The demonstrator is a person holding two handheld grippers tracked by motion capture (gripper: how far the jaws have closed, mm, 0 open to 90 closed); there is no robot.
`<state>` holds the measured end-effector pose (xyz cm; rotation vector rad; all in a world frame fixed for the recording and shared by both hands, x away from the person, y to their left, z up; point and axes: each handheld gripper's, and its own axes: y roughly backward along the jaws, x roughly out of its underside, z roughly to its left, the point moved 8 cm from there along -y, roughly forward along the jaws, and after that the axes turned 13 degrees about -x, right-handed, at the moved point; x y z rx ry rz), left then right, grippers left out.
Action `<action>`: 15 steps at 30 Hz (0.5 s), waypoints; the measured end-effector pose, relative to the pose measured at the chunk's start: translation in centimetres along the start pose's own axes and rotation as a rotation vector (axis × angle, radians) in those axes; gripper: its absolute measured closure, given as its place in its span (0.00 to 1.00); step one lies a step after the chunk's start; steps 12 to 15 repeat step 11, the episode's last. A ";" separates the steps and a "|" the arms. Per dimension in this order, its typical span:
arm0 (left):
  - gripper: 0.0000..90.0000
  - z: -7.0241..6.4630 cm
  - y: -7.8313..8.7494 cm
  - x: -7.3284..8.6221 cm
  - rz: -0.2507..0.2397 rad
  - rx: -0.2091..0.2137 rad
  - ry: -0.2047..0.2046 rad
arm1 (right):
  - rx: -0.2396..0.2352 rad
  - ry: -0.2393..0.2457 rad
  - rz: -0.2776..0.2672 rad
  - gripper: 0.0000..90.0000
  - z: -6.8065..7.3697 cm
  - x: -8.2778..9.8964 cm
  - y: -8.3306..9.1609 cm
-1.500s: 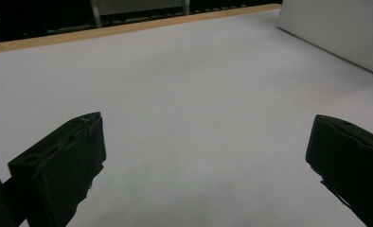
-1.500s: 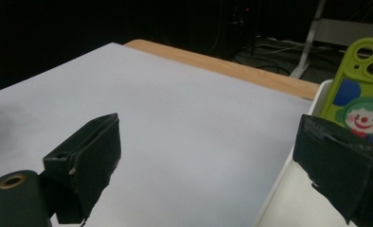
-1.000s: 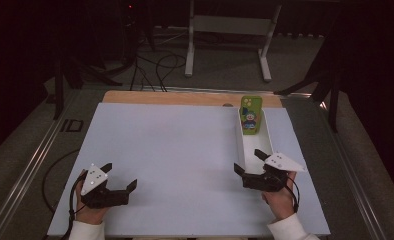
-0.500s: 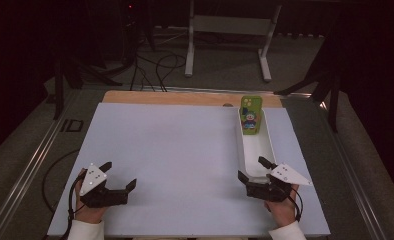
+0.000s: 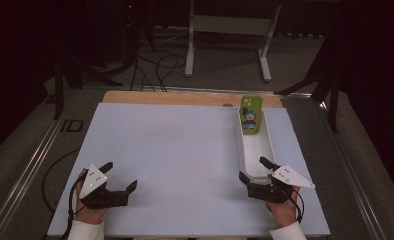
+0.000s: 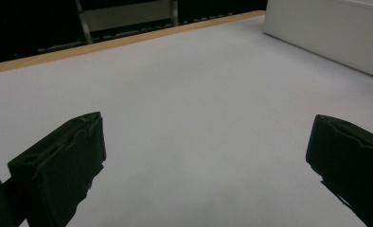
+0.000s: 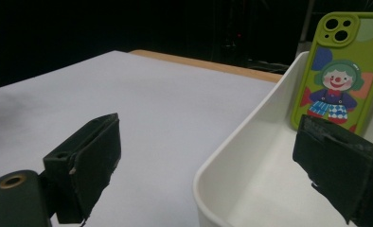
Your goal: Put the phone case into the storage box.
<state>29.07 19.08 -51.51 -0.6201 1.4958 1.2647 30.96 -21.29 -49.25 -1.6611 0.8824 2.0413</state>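
Note:
A long white tray (image 5: pixel 271 150) lies on the right of the white table top (image 5: pixel 175 150). A green phone case with a clown picture (image 5: pixel 250 115) leans upright against the tray's far end, also seen as the green phone case (image 7: pixel 341 71) inside the white tray (image 7: pixel 232 156). My right gripper (image 5: pixel 255 170) is open at the tray's near end, one jaw over the tray's near corner, the other outside over the table. My left gripper (image 5: pixel 119 176) rests open on the table at the front left, nothing between its jaws.
A wooden strip (image 5: pixel 185 97) edges the table's far side. Behind it stand a metal frame (image 5: pixel 230 35) and cables on the floor (image 5: pixel 155 65). A rail (image 5: pixel 30 165) runs along the left.
My right gripper has drawn back toward the near edge of the table, from beside the tray's middle to its near end. The left gripper has barely moved.

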 end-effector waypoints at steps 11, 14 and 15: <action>0.00 -0.9 -0.1 -0.1 -0.003 0.021 -0.019 | -0.004 -0.019 0.009 0.09 -0.4 0.2 0.1; 0.00 -0.9 -0.1 -0.1 -0.003 0.021 -0.019 | -0.004 -0.019 0.009 0.09 -0.4 0.2 0.1; 0.00 -0.9 -0.1 -0.1 -0.003 0.021 -0.019 | -0.004 -0.019 0.009 0.09 -0.4 0.2 0.1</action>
